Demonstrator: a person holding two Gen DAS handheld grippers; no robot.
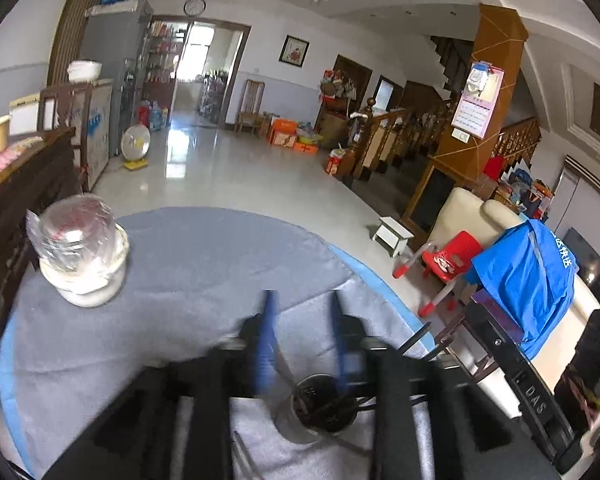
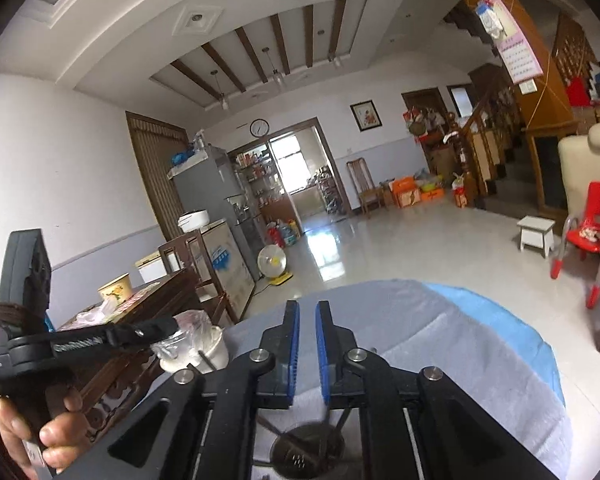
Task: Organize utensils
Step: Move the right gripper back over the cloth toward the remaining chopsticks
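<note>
- Left gripper (image 1: 302, 304): blue-padded fingers (image 1: 269, 320) are seen blurred, parted by a moderate gap; nothing is seen held between them.
- Holder (image 1: 320, 404): a round dark-lined cup, seen below the left gripper's fingers, near edge of frame, standing on the table (image 1: 204, 264). Its mouth lies under the right finger and the gap, nearer than the fingertips.
- Utensils (image 1: 332, 406): dark sticks are seen inside the holder, leaning to the right; a few ends (image 1: 416, 336) stick out past the gripper body on the right. Exact type cannot be told.
- Right gripper (image 2: 307, 316): blue pads (image 2: 295, 344) are set nearly parallel with a narrow gap left between them. Nothing is clamped at the tips. A thin dark stick (image 2: 327, 426) is seen lower down, in line with the gap; whether it is touched by the pads cannot be told.
- Holder in right view (image 2: 308, 456): seen directly under the right gripper, between its linkage arms, with sticks in it. It sits nearer than the fingertips, not between them.
- Jar (image 1: 82, 250): plastic-wrapped, on the table's far left, well apart from the left gripper and holder.
- Table is covered by grey cloth over a blue sheet (image 1: 380, 276).
- In the right view, the left-hand device (image 2: 24, 344) is seen at left, held by a hand (image 2: 40, 428).
- Red chair (image 1: 452, 258) and white stool (image 1: 394, 236) are seen on the floor, far right.
</note>
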